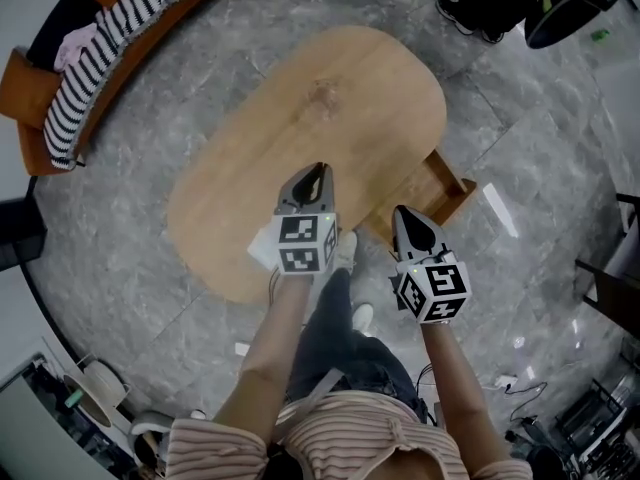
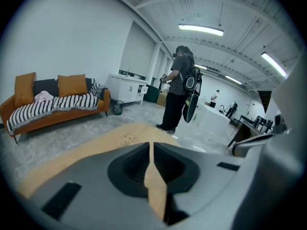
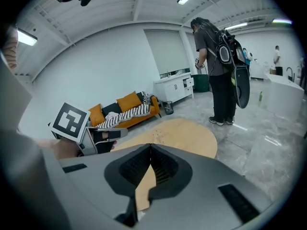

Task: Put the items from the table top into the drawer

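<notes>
With no pickup yet begun, the left tongs (image 1: 319, 172) and right tongs (image 1: 402, 216) are held closed and empty by the oval wooden bench (image 1: 330, 98), a white item (image 1: 261, 249) lying at its near edge and the drawer (image 1: 443, 190) pulled open; opening the left tongs over that item seems called for next.

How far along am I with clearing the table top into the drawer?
Done: the wooden drawer is pulled open, and the oval wooden table is mostly bare. In hand: nothing; the left tongs and right tongs are shut, empty. Left: a white item at the near edge.
</notes>
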Available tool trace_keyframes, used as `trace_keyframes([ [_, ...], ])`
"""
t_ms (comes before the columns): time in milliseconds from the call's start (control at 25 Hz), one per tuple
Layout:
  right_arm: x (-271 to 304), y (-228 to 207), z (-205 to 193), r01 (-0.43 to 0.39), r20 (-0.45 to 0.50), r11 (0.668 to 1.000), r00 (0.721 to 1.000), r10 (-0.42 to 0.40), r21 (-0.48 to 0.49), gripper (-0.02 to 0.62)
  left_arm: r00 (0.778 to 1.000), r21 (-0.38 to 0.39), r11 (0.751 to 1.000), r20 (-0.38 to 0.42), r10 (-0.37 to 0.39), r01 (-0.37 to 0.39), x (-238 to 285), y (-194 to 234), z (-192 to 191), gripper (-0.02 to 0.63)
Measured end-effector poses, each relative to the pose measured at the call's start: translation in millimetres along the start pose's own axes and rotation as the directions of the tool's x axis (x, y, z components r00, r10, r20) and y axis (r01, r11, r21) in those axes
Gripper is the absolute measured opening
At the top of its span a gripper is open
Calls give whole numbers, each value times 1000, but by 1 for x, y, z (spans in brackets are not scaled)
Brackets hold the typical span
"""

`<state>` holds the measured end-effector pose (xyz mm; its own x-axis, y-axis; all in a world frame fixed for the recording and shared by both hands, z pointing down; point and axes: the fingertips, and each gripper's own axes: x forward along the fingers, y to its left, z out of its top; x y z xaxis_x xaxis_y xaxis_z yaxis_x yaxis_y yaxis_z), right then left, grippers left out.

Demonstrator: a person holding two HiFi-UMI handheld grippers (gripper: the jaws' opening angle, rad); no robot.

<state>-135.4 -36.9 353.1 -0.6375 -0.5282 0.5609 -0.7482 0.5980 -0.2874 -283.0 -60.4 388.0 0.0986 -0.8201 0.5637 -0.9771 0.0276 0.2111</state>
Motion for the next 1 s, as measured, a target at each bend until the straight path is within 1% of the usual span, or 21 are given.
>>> trace_keyframes([
  [120, 21, -5, 1, -3, -22, 1000, 1000, 3, 0, 9, 1000, -11, 1000, -20, 1, -1, 22, 7, -1, 15],
  [320, 56, -11, 6, -19, -49, 1000, 999, 18, -11, 9, 998, -30, 999, -58, 26, -28, 56, 29, -10, 18],
  [400, 68, -13, 5, -24, -57, 1000, 998, 24, -10, 9, 996, -33, 999, -80, 34, -37, 70, 37, -17, 42],
  [680, 105, -18, -9, -42, -108, 999, 993, 40, -18, 9, 988, -31, 998, -144, 48, -53, 120, 56, -41, 87],
  [880, 128, -26, -26, -51, -139, 999, 989, 48, -17, 9, 980, -40, 996, -181, 77, -86, 157, 67, -61, 116],
  [1000, 140, -33, -33, -49, -152, 999, 987, 45, -23, 9, 976, -44, 994, -196, 91, -101, 176, 72, -66, 130],
])
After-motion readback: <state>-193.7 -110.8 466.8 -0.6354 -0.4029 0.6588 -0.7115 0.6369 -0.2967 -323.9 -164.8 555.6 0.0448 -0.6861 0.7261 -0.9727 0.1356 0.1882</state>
